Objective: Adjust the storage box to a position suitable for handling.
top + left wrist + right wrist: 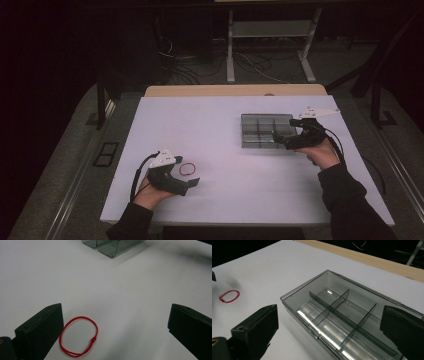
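Left gripper (115, 332), jaws spread wide, is approaching the red loop (78, 336); centring it first helps. Right gripper (329, 335), likewise released, is probably steadying the compartment box (342, 312).

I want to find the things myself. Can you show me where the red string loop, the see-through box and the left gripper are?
red string loop (93, 339), left gripper view, on its small knot.
see-through box (329, 306), right gripper view, on its inner divider.
left gripper (187, 176), high view, midway between its open jaw tips.
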A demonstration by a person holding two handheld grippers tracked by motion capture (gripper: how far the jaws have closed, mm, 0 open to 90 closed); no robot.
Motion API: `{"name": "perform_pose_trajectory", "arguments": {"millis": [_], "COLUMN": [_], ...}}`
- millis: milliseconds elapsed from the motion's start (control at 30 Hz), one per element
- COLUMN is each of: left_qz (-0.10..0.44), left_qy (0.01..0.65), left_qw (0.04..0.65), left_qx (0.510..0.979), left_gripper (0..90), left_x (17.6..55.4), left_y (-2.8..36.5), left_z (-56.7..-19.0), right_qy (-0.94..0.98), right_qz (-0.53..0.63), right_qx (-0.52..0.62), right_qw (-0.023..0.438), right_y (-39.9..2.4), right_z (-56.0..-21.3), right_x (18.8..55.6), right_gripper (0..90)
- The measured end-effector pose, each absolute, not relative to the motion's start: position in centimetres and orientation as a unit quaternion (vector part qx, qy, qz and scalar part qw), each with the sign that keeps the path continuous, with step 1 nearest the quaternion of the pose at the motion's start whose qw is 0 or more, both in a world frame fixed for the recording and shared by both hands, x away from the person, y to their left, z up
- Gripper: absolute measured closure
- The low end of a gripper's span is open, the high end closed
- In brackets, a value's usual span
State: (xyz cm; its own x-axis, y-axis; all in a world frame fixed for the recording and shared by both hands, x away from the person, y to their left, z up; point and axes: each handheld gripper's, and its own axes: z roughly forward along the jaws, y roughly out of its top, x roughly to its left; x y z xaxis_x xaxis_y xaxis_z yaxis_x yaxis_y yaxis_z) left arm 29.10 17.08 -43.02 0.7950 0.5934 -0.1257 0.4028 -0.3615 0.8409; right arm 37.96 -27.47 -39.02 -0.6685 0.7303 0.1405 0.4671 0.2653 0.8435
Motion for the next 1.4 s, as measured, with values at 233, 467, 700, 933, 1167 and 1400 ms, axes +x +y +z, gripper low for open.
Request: {"name": "perform_pose_trajectory", "arguments": {"millis": [233, 467, 700, 933, 1167, 1400], "left_qz": [0.101, 0.099, 0.097, 0.096, 0.096, 0.097], "left_qy": [0.305, 0.309, 0.307, 0.307, 0.306, 0.305], "left_qw": [0.475, 0.475, 0.472, 0.473, 0.476, 0.475], "left_qx": [0.819, 0.818, 0.821, 0.820, 0.819, 0.820], "left_gripper": [0.0, 0.0, 0.0, 0.0, 0.0, 0.0], "left_x": [29.1, 29.2, 29.2, 29.2, 29.2, 29.2], "left_y": [17.0, 17.2, 17.0, 17.0, 17.0, 17.0], "left_z": [-43.0, -43.1, -43.1, -43.1, -43.1, -43.1], "right_qy": [0.781, 0.780, 0.780, 0.783, 0.784, 0.784], "right_qz": [0.469, 0.467, 0.461, 0.451, 0.447, 0.441], "right_qx": [0.387, 0.389, 0.397, 0.399, 0.407, 0.416], "right_qw": [0.144, 0.150, 0.149, 0.156, 0.142, 0.133], "right_y": [-27.2, -27.1, -26.9, -26.9, -26.9, -26.7], "right_z": [-39.0, -38.9, -38.9, -38.8, -38.7, -38.7], "right_x": [38.8, 39.7, 40.9, 42.0, 43.5, 44.8], "right_gripper": [1.5, 1.5, 6.5, 14.9, 27.6, 40.0]}}
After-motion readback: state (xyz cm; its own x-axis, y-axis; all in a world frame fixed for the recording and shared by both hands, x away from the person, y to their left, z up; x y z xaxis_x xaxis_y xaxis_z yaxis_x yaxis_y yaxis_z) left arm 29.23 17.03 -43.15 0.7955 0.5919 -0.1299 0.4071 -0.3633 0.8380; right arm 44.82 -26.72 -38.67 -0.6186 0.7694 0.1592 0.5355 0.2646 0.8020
